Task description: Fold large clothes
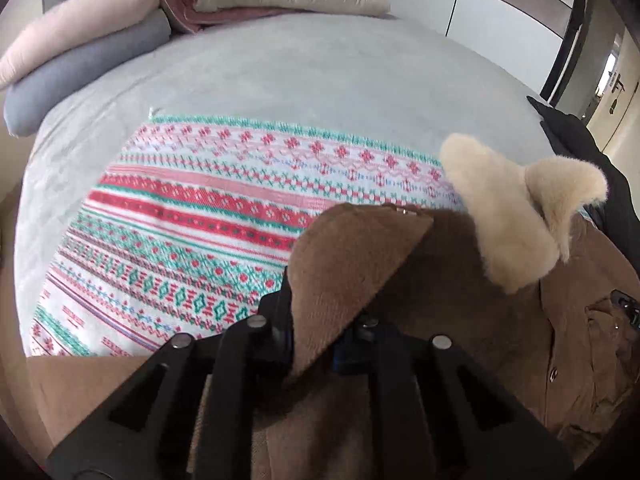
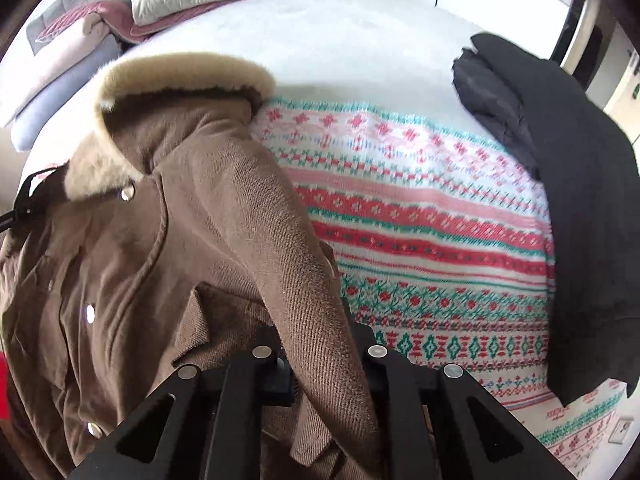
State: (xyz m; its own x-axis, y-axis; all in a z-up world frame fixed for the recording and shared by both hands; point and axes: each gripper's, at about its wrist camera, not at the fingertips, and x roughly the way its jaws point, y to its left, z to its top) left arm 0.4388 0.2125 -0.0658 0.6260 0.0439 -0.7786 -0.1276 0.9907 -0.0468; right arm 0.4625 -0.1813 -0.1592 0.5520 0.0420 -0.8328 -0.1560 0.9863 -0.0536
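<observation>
A brown coat (image 1: 460, 320) with a cream fur collar (image 1: 504, 216) lies on a patterned blanket (image 1: 192, 216) on the bed. My left gripper (image 1: 320, 344) is shut on a fold of the coat's brown cloth, which sticks up between the jaws. In the right wrist view the coat (image 2: 120, 280) fills the left half, its fur collar (image 2: 172, 80) at the top. My right gripper (image 2: 320, 368) is shut on another fold of the brown cloth that runs up toward the collar. The fingertips of both grippers are hidden by cloth.
The patterned blanket (image 2: 420, 220) covers the near half of the grey bed (image 1: 300, 72). A black garment (image 2: 560, 184) lies on the blanket's right side. Pillows and folded bedding (image 1: 100, 32) are piled at the bed's far end. A wardrobe (image 1: 500, 12) stands beyond.
</observation>
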